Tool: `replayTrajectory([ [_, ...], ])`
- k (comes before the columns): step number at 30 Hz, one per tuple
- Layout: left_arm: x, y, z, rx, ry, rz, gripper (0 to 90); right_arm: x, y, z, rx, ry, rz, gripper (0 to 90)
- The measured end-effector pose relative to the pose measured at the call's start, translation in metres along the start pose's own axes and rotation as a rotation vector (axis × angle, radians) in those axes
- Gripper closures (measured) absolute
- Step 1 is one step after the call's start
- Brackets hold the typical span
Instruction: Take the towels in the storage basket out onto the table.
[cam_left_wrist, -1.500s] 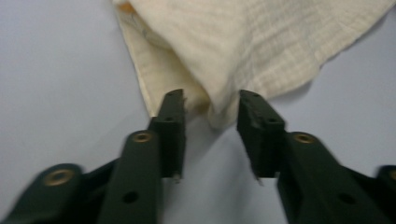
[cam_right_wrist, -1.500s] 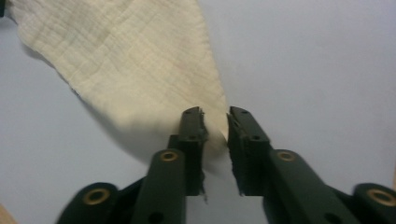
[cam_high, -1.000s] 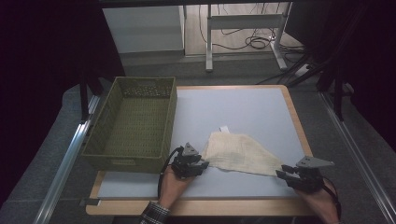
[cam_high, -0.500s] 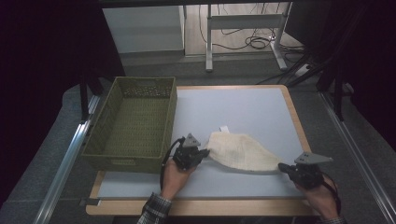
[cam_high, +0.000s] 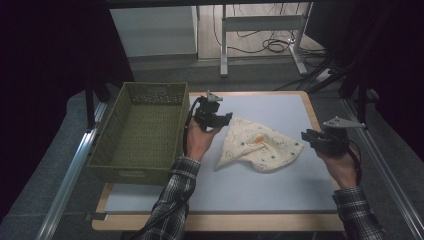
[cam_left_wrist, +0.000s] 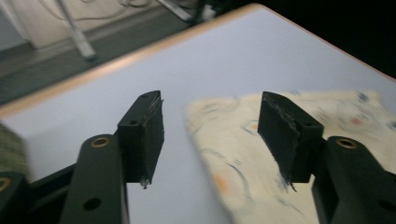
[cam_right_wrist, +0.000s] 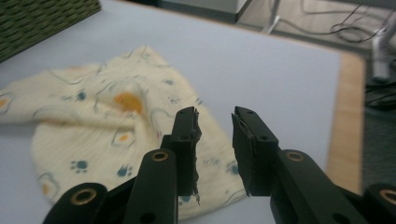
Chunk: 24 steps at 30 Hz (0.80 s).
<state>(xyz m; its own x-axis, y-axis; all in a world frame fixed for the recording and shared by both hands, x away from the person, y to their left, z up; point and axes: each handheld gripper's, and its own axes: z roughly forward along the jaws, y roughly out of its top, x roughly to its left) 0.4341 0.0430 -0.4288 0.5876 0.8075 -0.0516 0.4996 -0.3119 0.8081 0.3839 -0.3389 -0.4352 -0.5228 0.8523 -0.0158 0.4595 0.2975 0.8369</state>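
Cloth (cam_high: 260, 146) lies crumpled and partly folded on the tabletop (cam_high: 260, 190), between the two grippers, just beside the basket (cam_high: 142, 132). Neither gripper holds it.

Left gripper (cam_high: 226, 119): jaws wide apart, nothing between them but air. In the left gripper view the cloth's near corner (cam_left_wrist: 198, 112) sits just ahead of and below the gap, closer to the right-hand jaw; bare tabletop lies under the left-hand jaw.

Right gripper (cam_high: 306, 136): jaws apart, narrower gap, empty. In the right gripper view the cloth's rounded edge (cam_right_wrist: 219, 161) lies just under and beyond the jaw tips, most of the fabric off to the left of them.

Progress, as a judgement: early stage. Looks like a fold or a put-away into the basket; the grasp itself is not yet made, basket is empty. Left to do: close on a corner with each gripper, lift or spread, then fold or carry.

Edges and room: cloth's right-hand edge is loose and reachable for the right jaws. Corner by the left jaws lies flat, so it needs a low approach to pinch. Open tabletop ahead of both sets of jaws and toward the person. Basket wall is close behind the left gripper, so little room for swinging that way. Wooden rim of the tabletop (cam_right_wrist: 350, 107) lies well off to the right of the right jaws.
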Motion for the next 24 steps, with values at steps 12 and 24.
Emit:
replayTrajectory([
  [12,-0.027,-0.071,-0.002,0.044,-0.113,0.000,36.1,0.047,-0.045,0.025,0.087,0.168,-0.028,66.5],
  [24,-0.037,-0.133,-0.007,0.089,-0.139,0.025,48.3,0.116,-0.051,0.065,0.116,0.251,-0.154,54.3],
])
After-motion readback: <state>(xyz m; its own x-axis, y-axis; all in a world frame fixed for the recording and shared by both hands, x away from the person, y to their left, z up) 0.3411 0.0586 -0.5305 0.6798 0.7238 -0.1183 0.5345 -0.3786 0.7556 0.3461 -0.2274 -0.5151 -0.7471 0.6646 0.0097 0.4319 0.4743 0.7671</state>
